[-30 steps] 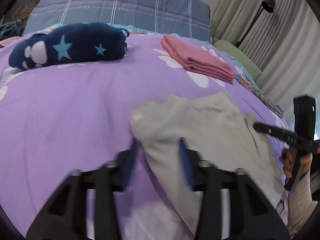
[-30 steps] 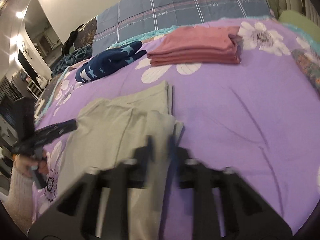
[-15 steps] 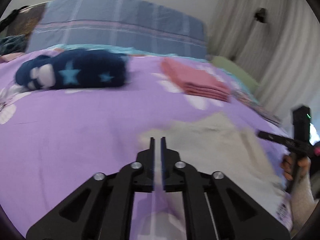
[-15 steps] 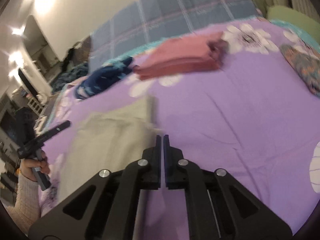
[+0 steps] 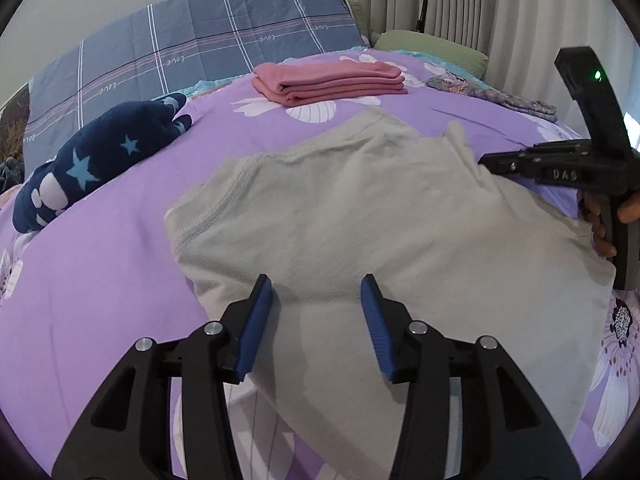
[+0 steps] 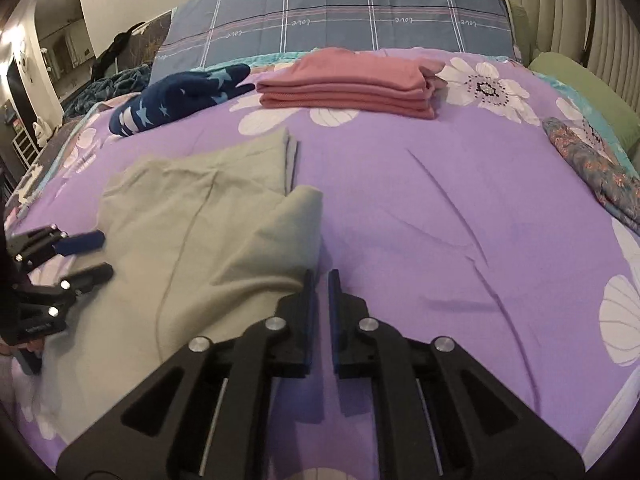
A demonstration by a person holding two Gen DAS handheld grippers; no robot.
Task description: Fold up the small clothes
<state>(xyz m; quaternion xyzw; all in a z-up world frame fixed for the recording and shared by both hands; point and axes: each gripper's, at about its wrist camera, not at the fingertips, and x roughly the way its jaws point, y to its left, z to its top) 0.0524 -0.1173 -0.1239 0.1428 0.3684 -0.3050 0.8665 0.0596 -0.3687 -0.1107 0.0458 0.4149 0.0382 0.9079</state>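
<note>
A pale grey-green garment (image 5: 360,220) lies partly folded on the purple flowered bedspread (image 5: 100,280); it also shows in the right wrist view (image 6: 192,240). My left gripper (image 5: 316,292) is open, its blue pads just above the garment's near edge, holding nothing. My right gripper (image 6: 319,280) is nearly shut with a narrow gap, at the garment's right edge, with no cloth seen between the pads. In the left wrist view the right gripper (image 5: 486,162) touches the garment's far right corner.
A folded pink garment (image 5: 328,80) and a dark blue star-patterned bundle (image 5: 100,160) lie further back. A blue plaid pillow (image 5: 192,52) stands behind them. A floral patterned cloth (image 6: 592,160) lies at the right edge, beside a green cushion (image 6: 580,80) and curtains.
My left gripper has opened from shut and dropped back over the garment's near edge. My right gripper stays nearly shut and has lowered to the garment's right edge.
</note>
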